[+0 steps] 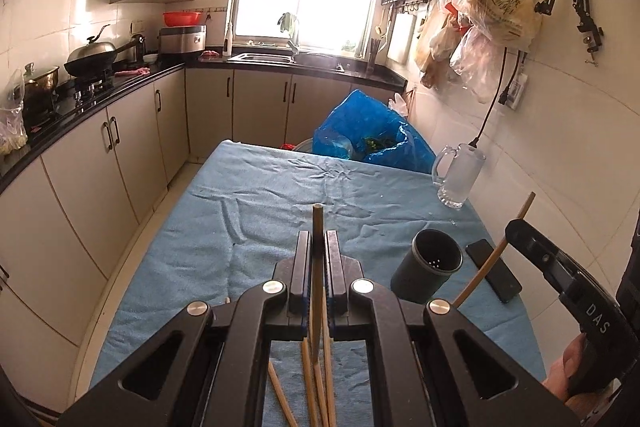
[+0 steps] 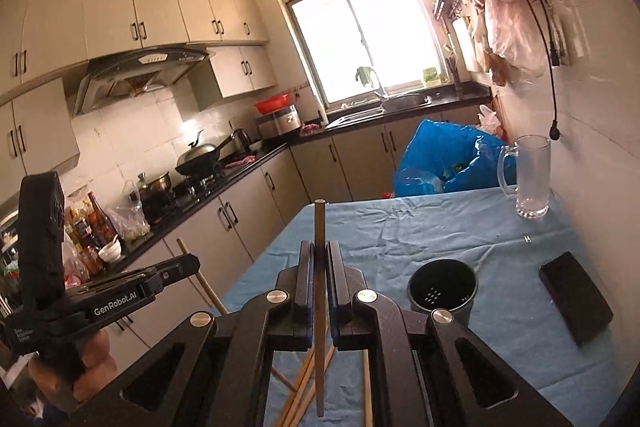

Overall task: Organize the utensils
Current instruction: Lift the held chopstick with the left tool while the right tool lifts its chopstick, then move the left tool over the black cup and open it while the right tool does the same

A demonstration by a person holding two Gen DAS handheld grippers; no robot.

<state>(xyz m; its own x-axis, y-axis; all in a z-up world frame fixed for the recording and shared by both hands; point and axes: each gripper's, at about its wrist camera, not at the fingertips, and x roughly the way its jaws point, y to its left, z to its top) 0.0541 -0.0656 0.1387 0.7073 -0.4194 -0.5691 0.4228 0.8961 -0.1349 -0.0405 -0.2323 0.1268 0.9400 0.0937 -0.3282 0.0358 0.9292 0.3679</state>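
In the left wrist view, your left gripper [image 1: 318, 247] pinches one chopstick [image 1: 318, 267] between its fingers. The stick stands almost straight up, with its top end poking out above the fingertips and its lower end hanging down toward the blue cloth [image 1: 260, 211]. More loose chopsticks [image 1: 320, 387] lie on the cloth right under the gripper, fanned out in a little pile. The dark cup [image 1: 426, 267] stands upright to the right of your fingers, near them, with its open mouth up. It looks empty. Past the cup you see your right gripper [image 1: 520, 231] at the right edge, pinching its own stick [image 1: 496, 255], which leans up and to the right. A black phone [image 1: 494, 269] lies flat just beside the cup, and a glass mug [image 1: 460, 173] stands farther back by the wall.

In the right wrist view, your right gripper [image 2: 319, 259] pinches a chopstick [image 2: 319, 307] too. Its fingers press on the stick from both sides. This stick also stands nearly upright, long end down. The dark cup [image 2: 442, 291] sits just right of these fingers and close below them. Your left gripper [image 2: 188, 263] is off to the left, out past the table edge, so it is farther from the cup.

I think your right hand is nearer. The stick is already upright, so you need to move it right, over the cup's mouth, and lower it.
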